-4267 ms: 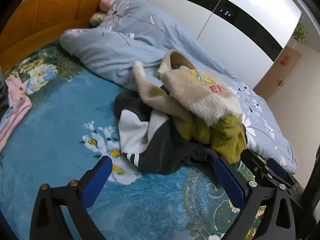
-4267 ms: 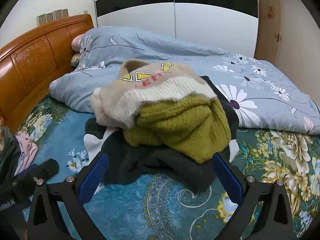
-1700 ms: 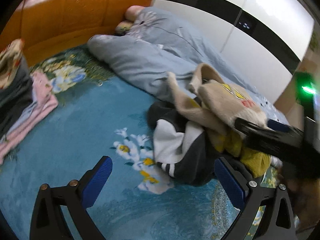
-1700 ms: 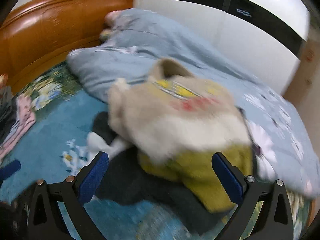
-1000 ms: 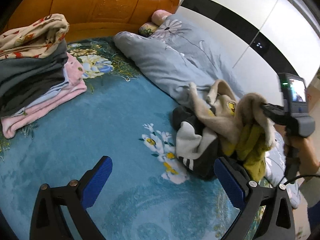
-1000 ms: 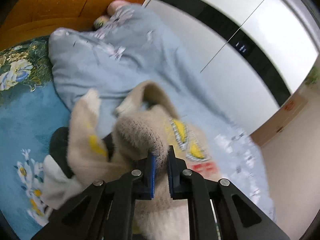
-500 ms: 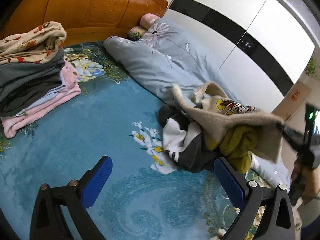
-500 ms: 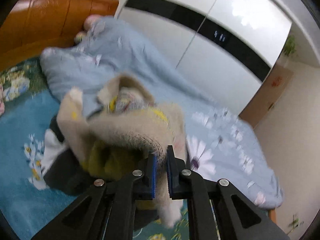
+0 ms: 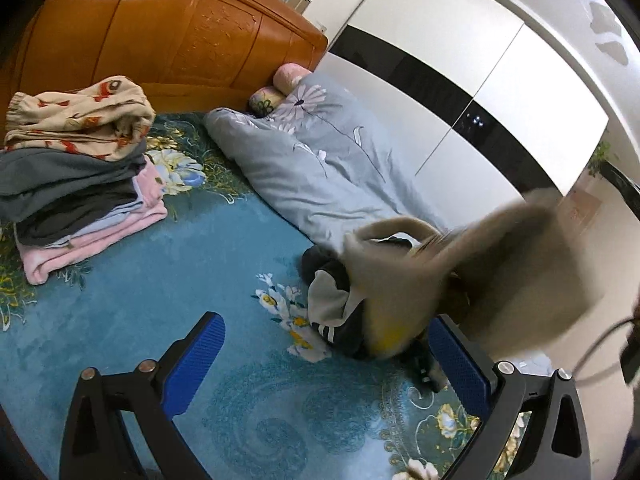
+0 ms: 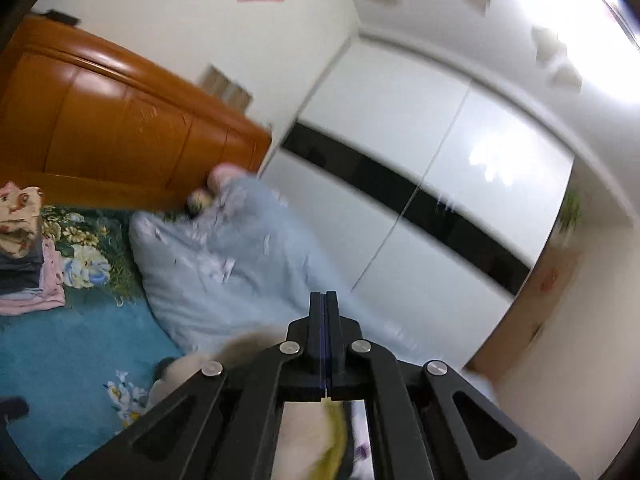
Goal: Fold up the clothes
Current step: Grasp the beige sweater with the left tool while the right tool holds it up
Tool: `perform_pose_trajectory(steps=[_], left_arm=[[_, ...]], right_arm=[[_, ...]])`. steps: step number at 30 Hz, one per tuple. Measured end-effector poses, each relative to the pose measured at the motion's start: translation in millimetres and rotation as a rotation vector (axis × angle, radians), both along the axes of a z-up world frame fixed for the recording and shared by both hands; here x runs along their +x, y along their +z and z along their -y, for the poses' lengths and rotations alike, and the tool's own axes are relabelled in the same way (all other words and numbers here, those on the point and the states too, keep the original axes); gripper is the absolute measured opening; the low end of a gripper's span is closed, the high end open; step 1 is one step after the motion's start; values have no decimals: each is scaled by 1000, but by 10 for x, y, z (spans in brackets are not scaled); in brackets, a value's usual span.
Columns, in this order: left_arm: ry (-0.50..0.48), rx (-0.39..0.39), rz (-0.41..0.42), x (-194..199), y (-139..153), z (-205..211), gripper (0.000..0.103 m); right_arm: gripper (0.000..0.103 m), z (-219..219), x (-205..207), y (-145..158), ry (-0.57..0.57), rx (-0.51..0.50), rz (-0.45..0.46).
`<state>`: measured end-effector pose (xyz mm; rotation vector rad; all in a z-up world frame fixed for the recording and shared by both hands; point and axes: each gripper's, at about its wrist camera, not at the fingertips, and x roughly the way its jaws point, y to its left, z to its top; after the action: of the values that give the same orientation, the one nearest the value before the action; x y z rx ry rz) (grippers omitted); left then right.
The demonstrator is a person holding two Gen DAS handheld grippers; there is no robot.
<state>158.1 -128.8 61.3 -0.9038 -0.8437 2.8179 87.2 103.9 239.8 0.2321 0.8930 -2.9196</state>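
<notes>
One garment is in play: in the left wrist view a beige sweater (image 9: 472,280), blurred, hangs in the air over the pile of unfolded clothes (image 9: 340,312) that lies on the blue bedspread (image 9: 160,300), just in front of the grey duvet (image 9: 320,168). Far from that pile, near the wooden headboard (image 9: 160,40), sits a stack of folded clothes (image 9: 76,176). The left hand-held gripper (image 9: 328,364) hovers over the bedspread with its blue pads wide apart and nothing between them. In the right wrist view the right hand-held gripper (image 10: 325,344) has its pads pressed together, and beige cloth (image 10: 240,352) trails just beneath them; the pinch point itself is hidden, but the raised sweater in the other view suggests it is clamped on an edge of that sweater. This camera looks mostly at the wardrobe (image 10: 420,200) and the duvet beyond the pile. The step in hand looks like pulling the next garment free of the pile. The next move probably calls for carrying it to the bare bedspread on the near side of the pile, with the left hand-held gripper catching a second edge so it can be spread flat.
</notes>
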Motion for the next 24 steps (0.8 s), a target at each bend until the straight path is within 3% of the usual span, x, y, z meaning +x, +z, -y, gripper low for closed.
perform_pose_trajectory(steps=[3, 7, 10, 13, 17, 22, 24], left_arm=[[-9, 18, 9, 80, -34, 23, 103], [-48, 61, 70, 96, -180, -6, 103], [-75, 107, 134, 40, -365, -67, 103], [-86, 168, 260, -104, -653, -165, 103], [-80, 226, 400, -299, -1019, -300, 103], [-78, 194, 478, -590, -1284, -520, 103], [-90, 191, 496, -770, -1365, -602, 103]], right_arm=[[0, 68, 294, -208, 42, 56, 65], [0, 0, 280, -694, 35, 21, 246], [0, -221, 219, -1051, 6, -93, 399], [1, -575, 100, -1445, -35, -232, 557], [48, -1055, -60, -1920, -113, -416, 712], [51, -1553, -491, -2295, -174, -689, 829], [51, -1617, -695, -2330, -178, -711, 838]])
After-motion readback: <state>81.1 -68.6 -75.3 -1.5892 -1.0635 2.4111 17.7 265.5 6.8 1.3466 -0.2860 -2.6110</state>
